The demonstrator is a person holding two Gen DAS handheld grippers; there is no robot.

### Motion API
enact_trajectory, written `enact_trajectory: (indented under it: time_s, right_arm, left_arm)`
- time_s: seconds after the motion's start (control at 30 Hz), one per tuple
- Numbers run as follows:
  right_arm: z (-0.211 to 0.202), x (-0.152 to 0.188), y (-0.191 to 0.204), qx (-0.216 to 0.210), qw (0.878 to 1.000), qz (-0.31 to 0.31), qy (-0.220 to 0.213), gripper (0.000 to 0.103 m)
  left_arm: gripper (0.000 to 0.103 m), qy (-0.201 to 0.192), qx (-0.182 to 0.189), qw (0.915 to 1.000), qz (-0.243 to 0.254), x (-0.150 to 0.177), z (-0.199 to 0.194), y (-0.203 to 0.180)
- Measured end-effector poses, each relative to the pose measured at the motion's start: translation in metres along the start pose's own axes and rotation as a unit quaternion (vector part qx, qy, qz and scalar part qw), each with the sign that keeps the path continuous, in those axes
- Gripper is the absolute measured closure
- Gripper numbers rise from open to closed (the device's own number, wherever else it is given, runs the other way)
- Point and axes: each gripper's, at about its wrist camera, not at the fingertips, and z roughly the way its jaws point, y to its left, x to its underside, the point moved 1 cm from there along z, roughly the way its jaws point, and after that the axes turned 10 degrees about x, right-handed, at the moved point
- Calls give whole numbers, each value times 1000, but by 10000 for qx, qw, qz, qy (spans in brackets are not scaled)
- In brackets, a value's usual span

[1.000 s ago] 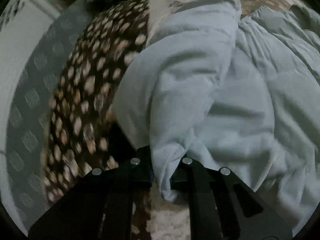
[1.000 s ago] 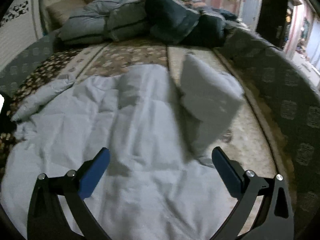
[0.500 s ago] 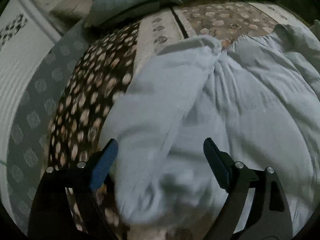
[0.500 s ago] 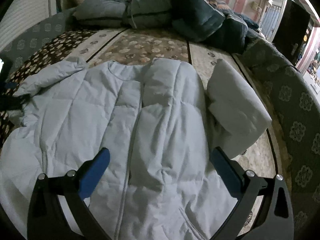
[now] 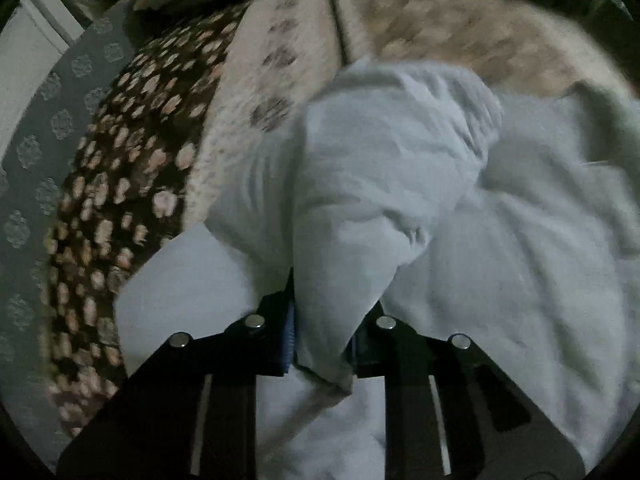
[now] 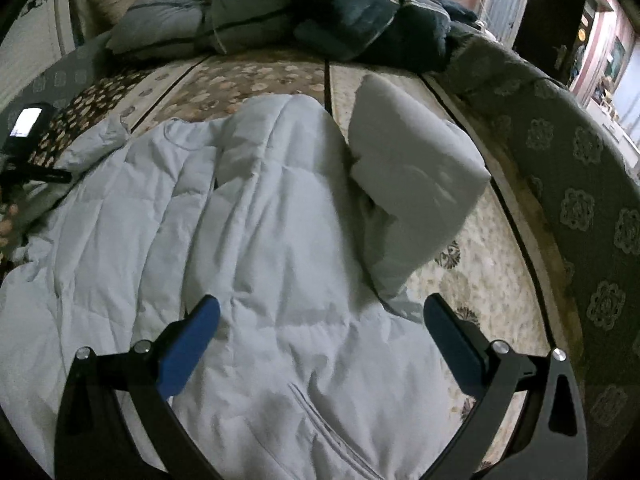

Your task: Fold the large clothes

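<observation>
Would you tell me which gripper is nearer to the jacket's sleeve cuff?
Left. The left gripper is closing on the sleeve cuff, which sits between its fingers; the right gripper hovers open above the jacket body, apart from it.

left claw (image 5: 322,340) | reopened, now closing on jacket sleeve (image 5: 384,184)

The room is dim. A big bed (image 6: 472,264) fills it, covered with flowery blankets: brown with pale spots (image 6: 96,104) on the left, cream on the right. Puffy grey and dark blue quilts (image 6: 280,12) are piled at the far end. A pink wall (image 6: 600,52) and a dark cabinet (image 6: 552,12) stand far right.
</observation>
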Motion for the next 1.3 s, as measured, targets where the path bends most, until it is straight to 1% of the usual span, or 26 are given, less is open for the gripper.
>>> enact_trajectory:
  time_s: [0.07,0.1,0.2,0.27,0.33,0.4,0.43,0.47,0.5,0.57,0.63,0.7,0.73,0.77,0.83,0.9,0.97,1.0,1.03,1.07,1.1,1.13,1.17,1.2,1.23,1.3]
  right_arm:
    - [-2,2,-3,65,10000,6,-40,2]
    - [-3,3,-5,99,9999,21,-46,2]
    - [-10,5,-11,81,9999,110,-74,2]
    - [-16,5,-15,139,9997,136,-135,2]
    - [-19,5,-17,129,9997,120,-151,2]
    - [-21,7,-17,132,9999,9,-75,2]
    - [-21,8,-17,152,9999,-42,-44,2]
    - [-21,10,-17,158,9998,-90,-27,2]
    - [-22,12,-17,138,9998,-113,-12,2]
    - [-21,14,-16,20,9999,-98,16,2]
    - [-22,11,-11,-299,9995,1,34,2]
    - [-22,7,0,-571,9984,40,32,2]
    - [-22,4,6,-657,9978,20,26,2]
    - [-21,-1,17,-782,9969,-52,16,2]
    - [-19,-10,36,-974,9951,-169,-4,2]
    - [-12,-24,59,-1252,9918,-262,36,2]
    - [-2,-36,79,-1381,9898,-352,73,3]
    - [9,-42,91,-1405,9891,-410,170,13]
    - [19,-45,100,-1470,9878,-436,286,26]
    - [35,-47,112,-1687,9831,-473,526,65]
    - [44,-47,118,-1856,9788,-484,722,82]
    - [55,-46,131,-1813,9778,-598,868,85]
    - [53,-46,139,-1696,9796,-791,727,91]
    - [47,-48,149,-1465,9817,-1123,461,94]
    - [35,-53,157,-1149,9830,-1429,89,94]
    - [19,-70,146,-915,9864,-1321,-358,95]
  left_arm:
    - [85,-221,394,9990,55,12,-23,-16]
    - [85,-311,702,9970,114,21,-37,-32]
    - [85,-370,1132,9922,370,40,-55,-75]
    - [84,-408,1354,9875,701,58,-63,-117]
    - [82,-348,1280,9872,891,73,-61,-147]
    - [78,-328,1175,9888,865,83,-62,-154]
    - [73,-334,1053,9898,899,94,-65,-155]
    - [65,-341,908,9907,954,102,-69,-155]
    - [58,-336,857,9911,964,103,-70,-155]
    - [22,-367,906,9913,880,109,-83,-144]
    - [8,-610,1014,9902,743,124,-108,-129]
    - [8,-816,947,9896,705,148,-135,-105]
    - [8,-867,851,9902,692,152,-145,-93]
    - [7,-921,653,9913,676,156,-152,-82]
    - [6,-976,331,9925,654,158,-158,-57]
    - [6,-1015,-9,9934,535,148,-158,-28]
    - [6,-974,-107,9945,372,141,-157,-2]
    - [6,-968,-117,9948,295,130,-149,2]
    - [6,-953,-107,9952,172,127,-148,19]
    - [6,-907,-78,9958,113,123,-143,24]
    - [6,-851,-90,9963,11,121,-140,32]
    - [6,-806,-147,9966,-124,120,-140,43]
    - [6,-794,-117,9966,-203,121,-143,50]
    - [6,-827,-42,9963,-246,122,-147,55]
    - [6,-866,-10,9959,-259,122,-151,59]
    - [6,-919,-58,9954,-248,121,-149,56]
